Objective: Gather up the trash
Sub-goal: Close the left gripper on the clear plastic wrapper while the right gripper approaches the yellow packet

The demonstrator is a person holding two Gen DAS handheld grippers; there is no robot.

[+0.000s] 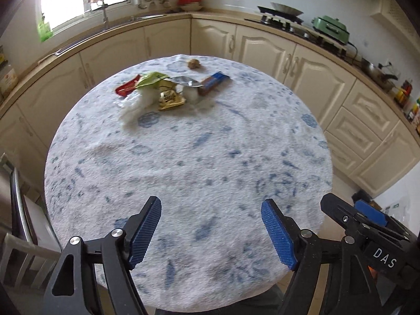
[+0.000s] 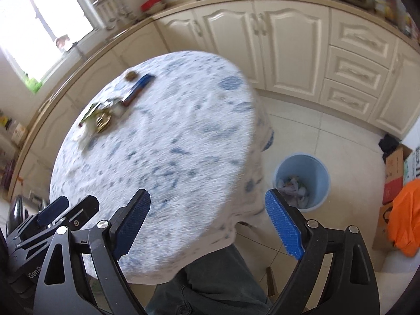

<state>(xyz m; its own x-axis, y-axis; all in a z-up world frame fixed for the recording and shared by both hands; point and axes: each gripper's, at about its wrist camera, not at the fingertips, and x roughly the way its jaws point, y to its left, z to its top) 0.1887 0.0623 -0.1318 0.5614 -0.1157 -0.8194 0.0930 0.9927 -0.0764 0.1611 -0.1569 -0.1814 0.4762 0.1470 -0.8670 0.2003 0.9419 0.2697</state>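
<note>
While crumpled paper already lies in the round pale-blue plastic bin [image 2: 302,181], my left gripper [image 1: 211,232] and right gripper [image 2: 207,221] gape empty; crinkled foil wrappers [image 1: 168,89] wait at twelve o'clock

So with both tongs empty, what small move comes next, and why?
Probably reach the left tongs forward to the wrapper pile at the table's far side. Both tongs stand open and empty, trash remains there, and the blue bin waits on the floor.

Bare tablecloth [image 1: 189,162] lies open up to the wrapper pile [image 1: 168,89] at the far edge.
</note>
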